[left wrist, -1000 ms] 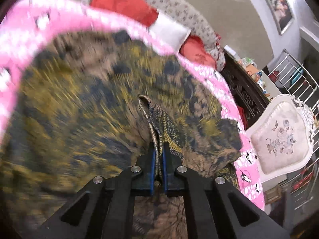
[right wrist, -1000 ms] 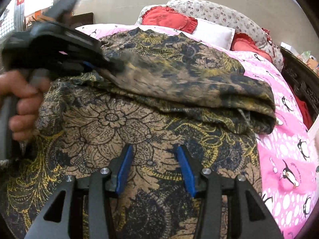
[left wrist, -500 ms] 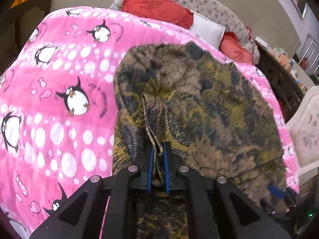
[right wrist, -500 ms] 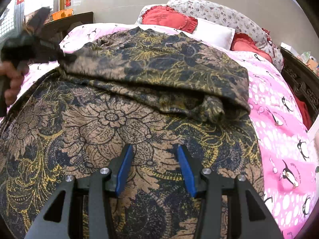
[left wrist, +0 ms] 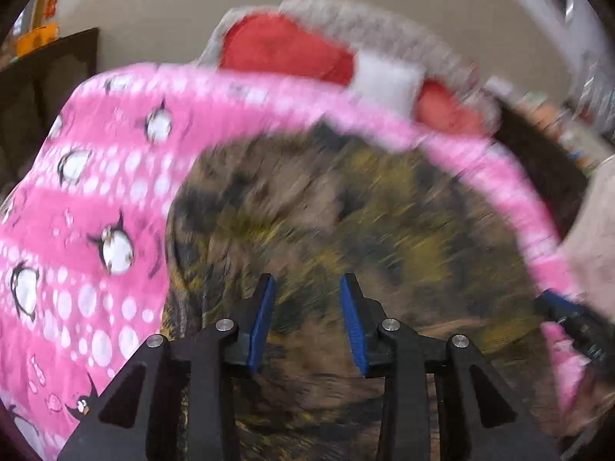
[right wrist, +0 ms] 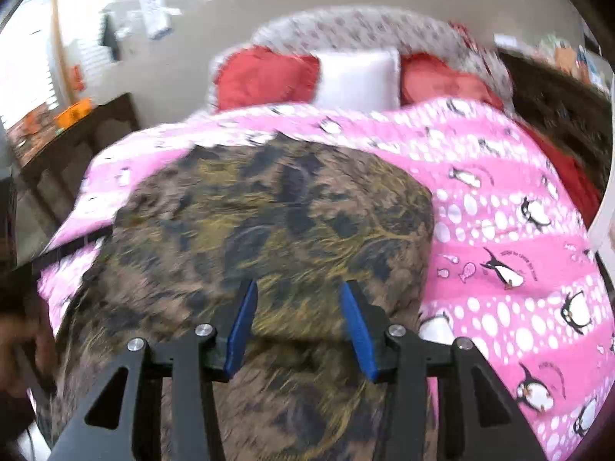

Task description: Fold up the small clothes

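My left tool point(left wrist: 307, 319) just opening, nothing between its blue pads, my right tool point(right wrist: 296, 322) gaping empty, soft folded batik cloth point(right wrist: 269, 223) rounded on fleecy pink penguin blanket point(right wrist: 519, 230)

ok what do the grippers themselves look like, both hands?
They match. The left gripper and the right gripper each have two matte black plastic fingers with triangular cut-outs, silver round screw heads along the top, and flat blue pads on the inner faces. No cables or markings show, and no sleeve.
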Demonstrator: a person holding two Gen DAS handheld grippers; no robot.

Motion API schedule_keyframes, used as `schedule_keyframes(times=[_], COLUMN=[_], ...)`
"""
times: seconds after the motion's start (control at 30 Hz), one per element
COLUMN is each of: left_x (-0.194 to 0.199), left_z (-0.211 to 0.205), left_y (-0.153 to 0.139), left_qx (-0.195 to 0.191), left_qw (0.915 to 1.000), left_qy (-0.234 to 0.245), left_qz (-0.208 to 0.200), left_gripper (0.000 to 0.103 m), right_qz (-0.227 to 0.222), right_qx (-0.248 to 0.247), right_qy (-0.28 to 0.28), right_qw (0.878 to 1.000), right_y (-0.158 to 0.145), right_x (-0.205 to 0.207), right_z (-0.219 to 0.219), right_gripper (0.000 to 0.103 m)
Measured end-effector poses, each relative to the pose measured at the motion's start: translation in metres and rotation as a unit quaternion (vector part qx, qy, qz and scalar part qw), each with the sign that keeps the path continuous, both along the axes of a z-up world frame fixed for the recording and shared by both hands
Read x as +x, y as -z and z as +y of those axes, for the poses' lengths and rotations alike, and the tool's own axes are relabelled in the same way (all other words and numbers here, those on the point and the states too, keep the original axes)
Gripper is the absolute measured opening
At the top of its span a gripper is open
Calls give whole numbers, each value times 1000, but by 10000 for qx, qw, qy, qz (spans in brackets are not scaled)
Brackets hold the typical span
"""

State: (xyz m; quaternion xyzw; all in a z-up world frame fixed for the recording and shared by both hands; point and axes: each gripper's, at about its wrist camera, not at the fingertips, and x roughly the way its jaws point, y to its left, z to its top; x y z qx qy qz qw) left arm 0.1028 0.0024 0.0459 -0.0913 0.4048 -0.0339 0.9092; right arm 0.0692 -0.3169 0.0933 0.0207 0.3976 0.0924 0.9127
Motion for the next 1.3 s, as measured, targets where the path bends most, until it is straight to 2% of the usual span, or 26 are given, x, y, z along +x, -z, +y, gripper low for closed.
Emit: schedule_keyframes(times=[0.03, 0.07, 0.1, 0.13, 0.2, 0.27, 0.37, 0.43, 0.53, 0.57, 0.63, 0.7, 0.77, 0.87, 0.93, 1.0, 1.03, 1.1, 1.17, 1.23, 1.3], left_x=[4, 4, -3, -5, -6, -6, -7, -8, -5, -3, -1, -1, -2, -3, -2, -5, -15, -44, -77, -117, -158], left_z=[0, 4, 8, 11, 14, 15, 20, 19, 14, 15, 12, 12, 14, 13, 9, 8, 13, 25, 39, 58, 76], left_y=[11, 23, 27, 27, 28, 29, 28, 27, 28, 29, 29, 29, 30, 29, 25, 15, 4, -18, -32, -38, -32], left_qx=[130, 14, -147, -241, -378, -367, -334, -352, -397, -400, -382, -384, -396, -329, -207, 8, -47, -59, 31, 194, 297], left_qw=[9998, 9998, 9999, 9997, 9993, 9993, 9994, 9994, 9992, 9992, 9993, 9993, 9992, 9995, 9998, 9993, 9989, 9986, 9983, 9975, 9962], left_qy=[-84, -36, 22, 22, 7, -16, -18, -18, -13, -16, -17, -19, -18, -17, 83, 321, 391, 489, 573, 656, 728], left_qz=[121, 199, -26, -50, -50, -53, -52, -50, -46, -44, -39, -44, -44, -35, 12, 211, 250, 198, 107, 159, 365], left_gripper=[13, 12, 12, 12, 12, 12, 12, 12, 12, 12, 12, 12, 12, 12, 12, 12, 12, 13, 22, 25, 25], right_qz=[304, 729, 932, 716, 709, 586, -78, -216, 360, 455, 503, 580, 510, 143, 626, 497, 604, 354, 8, -84, -178], right_qx=[-240, -698, -802, -517, -527, -290, 128, 99, -171, -17, 289, 53, -357, -344, -683, -593, -547, -410, -174, -101, -152], right_qy=[46, 183, 233, 83, 21, 222, 488, 569, 567, 588, 659, 570, 555, 112, -46, 48, 176, 99, -253, -632, -867], right_qw=[9992, 9947, 9921, 9961, 9961, 9976, 9987, 9981, 9976, 9972, 9961, 9967, 9965, 9992, 9957, 9970, 9965, 9985, 9995, 9979, 9960], right_y=[13, 35, 48, 50, 47, 35, 11, 16, 58, 68, 65, 59, 45, 35, 61, 55, 44, 20, -8, -20, -21], right_x=[14, 26, 28, 22, 20, 24, 39, 59, 91, 96, 98, 93, 73, 33, 21, 10, 4, -17, -58, -98, -134], right_z=[-3, -12, -21, -34, -41, -47, -45, -37, -35, -40, -49, -45, -34, -16, -5, -8, -10, -13, -17, -19, -23], right_gripper=[41, 37, 30, 25, 12, 12, 16, 22, 23, 24, 25, 25, 25, 27, 28, 28, 28, 28, 34, 48, 51])
